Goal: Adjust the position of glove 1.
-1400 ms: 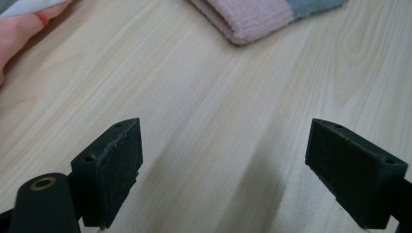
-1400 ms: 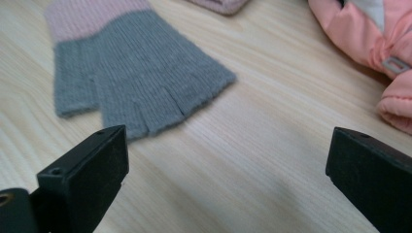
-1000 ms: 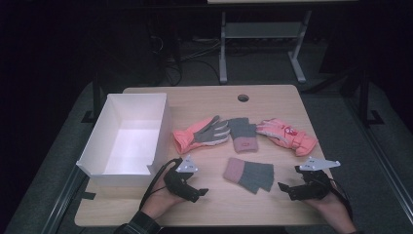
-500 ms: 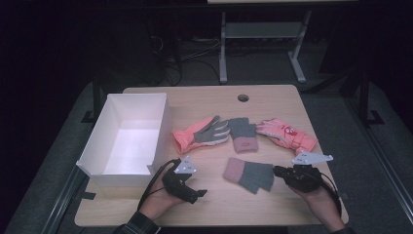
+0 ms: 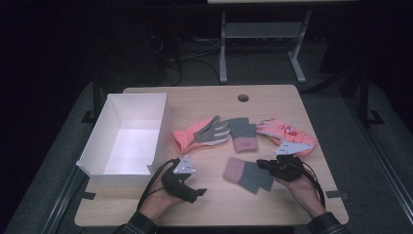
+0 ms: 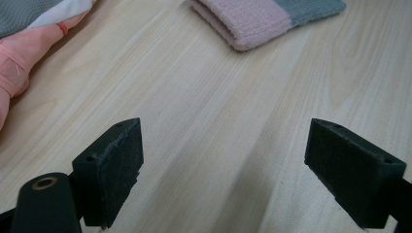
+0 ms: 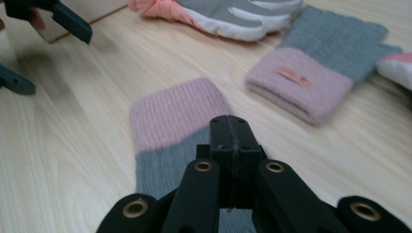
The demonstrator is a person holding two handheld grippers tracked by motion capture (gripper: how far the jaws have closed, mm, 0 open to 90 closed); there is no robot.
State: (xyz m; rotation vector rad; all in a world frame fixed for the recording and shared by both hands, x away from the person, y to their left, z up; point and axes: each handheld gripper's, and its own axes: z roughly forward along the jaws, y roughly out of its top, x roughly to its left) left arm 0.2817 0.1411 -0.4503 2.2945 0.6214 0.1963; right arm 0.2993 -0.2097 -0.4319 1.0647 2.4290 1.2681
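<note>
While the right gripper (image 7: 228,131) sits over the near knit glove (image 5: 247,174), its jaws are pressed flat together with nothing between them.
They have just been closing. That pink-and-grey glove lies on the table (image 5: 272,204), near its twin glove (image 5: 242,134). The left gripper (image 6: 226,179) is wide open over bare wood, beside the white box (image 5: 126,168).

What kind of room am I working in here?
Probably a lab or office workspace: a wooden desk with a cable hole, loose cables on the floor, and a second metal-framed table behind it.
</note>
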